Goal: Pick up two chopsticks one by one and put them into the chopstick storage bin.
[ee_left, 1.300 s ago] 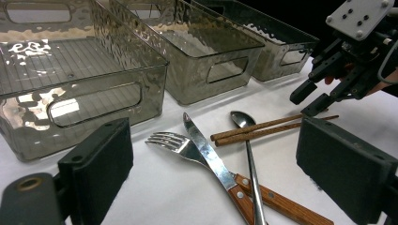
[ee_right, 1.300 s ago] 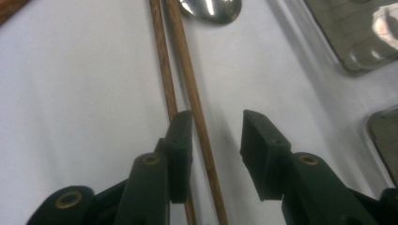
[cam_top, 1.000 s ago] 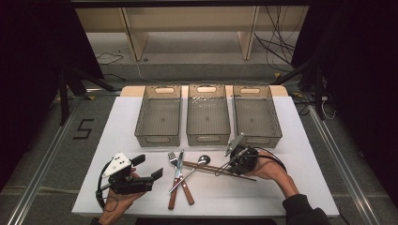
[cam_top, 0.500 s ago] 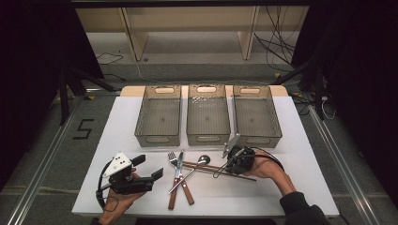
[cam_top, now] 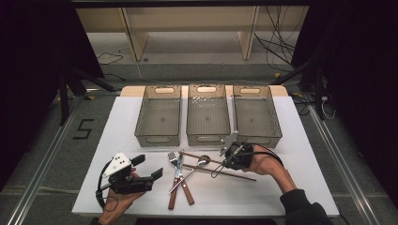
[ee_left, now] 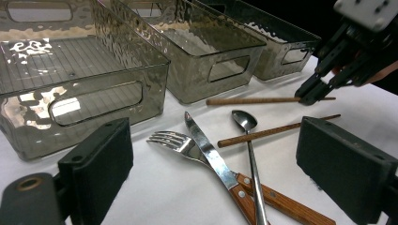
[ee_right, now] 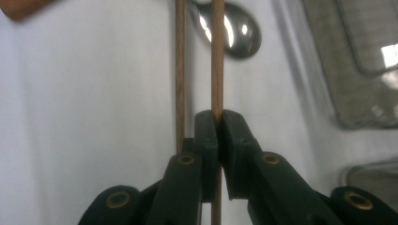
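So there are two thin brown wooden chopsticks sitting low and a bit right of centre in the high view. The upper chopstick [cam_top: 199,157] has its right end pinched in the right gripper [ee_right: 217,123], with the jaws clamped tight on it. The other chopstick [cam_top: 220,172] lies flat on the white tabletop just below it, roughly parallel, slanting down toward the right.

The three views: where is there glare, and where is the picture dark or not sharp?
High view: dark surroundings, bright white table. Left gripper view: glare on the nearest bin, own jaws blurred. Right gripper view: spoon bowl glints, the gripped chopstick is soft.
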The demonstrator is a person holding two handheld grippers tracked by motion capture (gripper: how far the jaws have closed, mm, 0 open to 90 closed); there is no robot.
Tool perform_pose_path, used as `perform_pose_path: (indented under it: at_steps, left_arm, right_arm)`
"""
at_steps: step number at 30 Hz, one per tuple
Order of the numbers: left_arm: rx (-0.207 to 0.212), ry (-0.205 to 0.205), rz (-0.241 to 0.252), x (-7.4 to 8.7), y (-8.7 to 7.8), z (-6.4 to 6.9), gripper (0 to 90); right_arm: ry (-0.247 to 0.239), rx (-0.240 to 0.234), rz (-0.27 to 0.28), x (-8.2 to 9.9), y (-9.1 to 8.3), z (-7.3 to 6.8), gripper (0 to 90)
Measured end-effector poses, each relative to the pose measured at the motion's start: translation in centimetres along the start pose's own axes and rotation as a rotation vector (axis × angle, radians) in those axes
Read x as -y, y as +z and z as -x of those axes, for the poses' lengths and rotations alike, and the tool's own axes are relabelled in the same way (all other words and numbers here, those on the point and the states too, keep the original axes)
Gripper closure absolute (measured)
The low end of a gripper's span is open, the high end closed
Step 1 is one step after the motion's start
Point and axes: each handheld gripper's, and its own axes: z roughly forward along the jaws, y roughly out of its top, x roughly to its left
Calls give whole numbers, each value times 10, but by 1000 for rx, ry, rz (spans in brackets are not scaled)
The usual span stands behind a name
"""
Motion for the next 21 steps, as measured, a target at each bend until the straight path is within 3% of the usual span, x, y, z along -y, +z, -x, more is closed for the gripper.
perform_pose_path:
  at_steps: [2,3,4,5,9,10,11,12,14,15,17,21]
  left_arm:
    - [-2,-1,0,0,0,0,109]
    - [-3,0,2,0,0,0,108]
    - [-3,1,2,0,-1,0,108]
    - [-3,-1,1,0,-1,0,109]
    - [-8,-3,4,0,-1,-1,109]
    - [-9,-2,4,0,-2,-1,109]
    - [-10,-2,4,0,-2,-1,109]
    - [-10,-2,4,0,-2,-1,109]
    - [-10,1,5,0,-2,-1,109]
    - [-11,1,6,0,-2,-1,109]
    - [-16,9,8,0,-2,0,109]
    - [-16,9,8,0,-2,0,109]
  right_arm:
    - [11,7,19,-4,-3,-1,859]
    - [45,15,67,-11,-7,-1,860]
    - [45,15,67,-11,-7,-1,860]
    - [98,21,114,-19,-9,1,859]
    - [197,29,188,-36,-11,8,860]
    - [197,29,188,-36,-11,8,860]
    - [241,23,217,-45,-11,11,859]
    - [241,23,217,-45,-11,11,859]
    - [294,4,261,-57,-11,16,859]
    - [328,12,275,-62,-11,19,859]
    - [342,16,278,-65,-10,21,859]
    - [420,16,322,-80,-7,34,859]
